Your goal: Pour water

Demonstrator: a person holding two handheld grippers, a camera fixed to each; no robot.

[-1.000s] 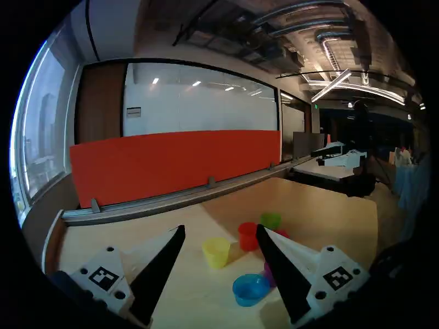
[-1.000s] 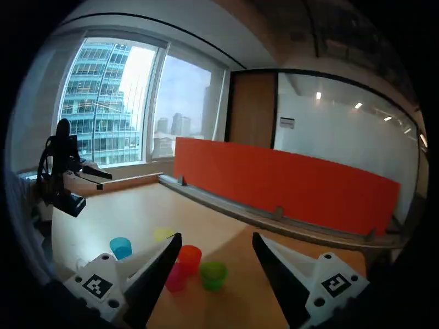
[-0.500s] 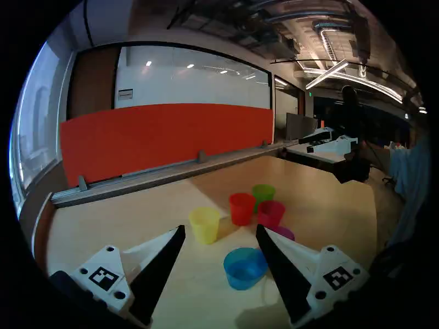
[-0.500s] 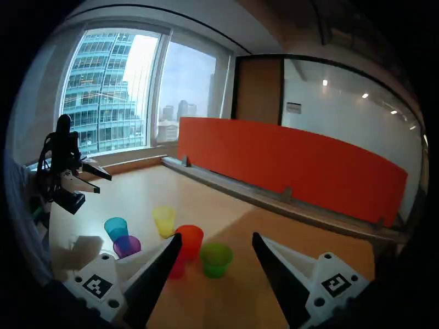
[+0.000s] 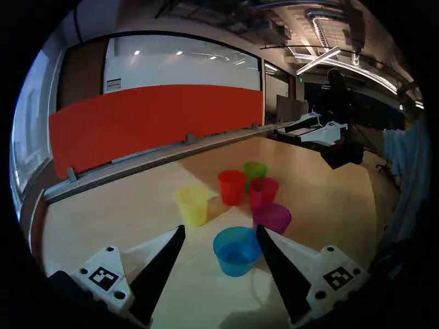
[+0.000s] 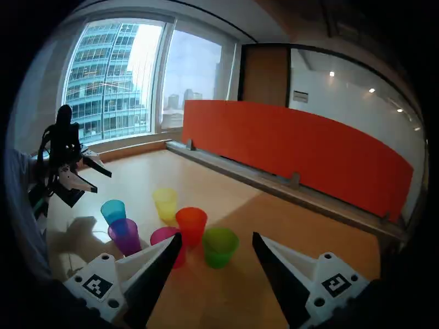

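Note:
Several plastic cups stand upright in a cluster on the wooden table [image 5: 110, 219]. In the left gripper view the blue cup [image 5: 236, 251] is nearest, just ahead of my open left gripper [image 5: 219, 229] and between its fingers' lines, untouched. Behind it stand the purple cup [image 5: 273, 218], pink cup [image 5: 263, 193], yellow cup [image 5: 192, 204], red cup [image 5: 231, 187] and green cup [image 5: 255, 171]. In the right gripper view my open right gripper [image 6: 215, 237] is empty, with the green cup [image 6: 220, 247] and red cup [image 6: 191, 225] just ahead. The pink cup [image 6: 163, 236], purple cup [image 6: 125, 236], blue cup [image 6: 113, 211] and yellow cup [image 6: 165, 204] lie to the left.
An orange divider panel [image 5: 153, 123] on a metal rail [image 6: 285, 183] runs along the table's far edge. The other gripper [image 5: 324, 134] hangs beyond the cups on the right, and the left one [image 6: 71, 175] shows at the far left, held by a person. Large windows [image 6: 110, 88] are behind.
Both grippers have come closer to the cups and tilted down. The cups now sit larger and higher in both views. Neither gripper touches anything.

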